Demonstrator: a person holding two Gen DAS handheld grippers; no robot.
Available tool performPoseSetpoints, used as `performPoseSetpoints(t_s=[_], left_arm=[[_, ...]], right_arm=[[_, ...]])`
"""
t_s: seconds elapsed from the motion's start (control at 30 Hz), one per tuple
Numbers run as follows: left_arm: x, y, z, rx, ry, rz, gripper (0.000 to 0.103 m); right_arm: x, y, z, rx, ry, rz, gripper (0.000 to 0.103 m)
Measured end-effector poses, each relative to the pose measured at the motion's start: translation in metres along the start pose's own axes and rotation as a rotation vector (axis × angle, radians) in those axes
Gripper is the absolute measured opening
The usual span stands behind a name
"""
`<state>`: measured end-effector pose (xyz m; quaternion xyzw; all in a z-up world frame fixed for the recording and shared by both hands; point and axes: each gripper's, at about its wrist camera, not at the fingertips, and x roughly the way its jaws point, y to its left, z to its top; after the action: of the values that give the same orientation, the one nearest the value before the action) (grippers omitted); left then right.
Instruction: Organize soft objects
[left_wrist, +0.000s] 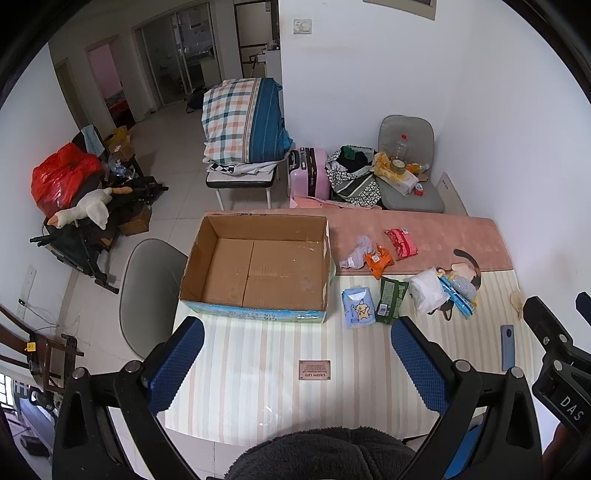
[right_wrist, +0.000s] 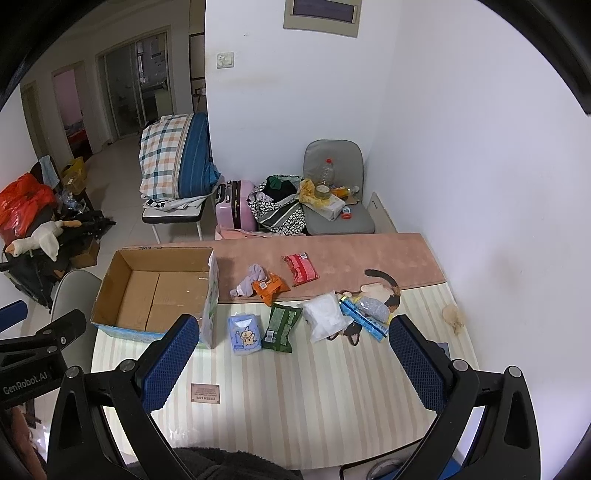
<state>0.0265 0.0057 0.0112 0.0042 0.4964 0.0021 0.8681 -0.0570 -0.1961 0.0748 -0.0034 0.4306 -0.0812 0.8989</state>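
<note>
Jaws apart on left gripper (left_wrist: 297, 363) and right gripper (right_wrist: 291, 363), nothing held. Soft packets (right_wrist: 280, 328) lie ahead beyond the fingertips; cardboard box (left_wrist: 258, 266) stands ahead-left, unobstructed. Phone (left_wrist: 506, 347) lies right.

This is a room in a home. A folded checked quilt (left_wrist: 243, 122) sits on a chair, a pink suitcase (left_wrist: 309, 172) stands by the wall, a toy goose (left_wrist: 86, 208) lies on a pile, and a doorway (left_wrist: 107, 85) leads to a pink room.
</note>
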Motion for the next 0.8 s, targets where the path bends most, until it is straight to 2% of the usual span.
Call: performPoseSetpoints(t_s=[0.8], left_arm=[[0.0006, 0.0018, 0.0034, 0.007, 0.001, -0.004, 0.103]], right_arm=[[0.0043, 0.0076, 0.0061, -0.008, -0.005, -0.004, 0.103]])
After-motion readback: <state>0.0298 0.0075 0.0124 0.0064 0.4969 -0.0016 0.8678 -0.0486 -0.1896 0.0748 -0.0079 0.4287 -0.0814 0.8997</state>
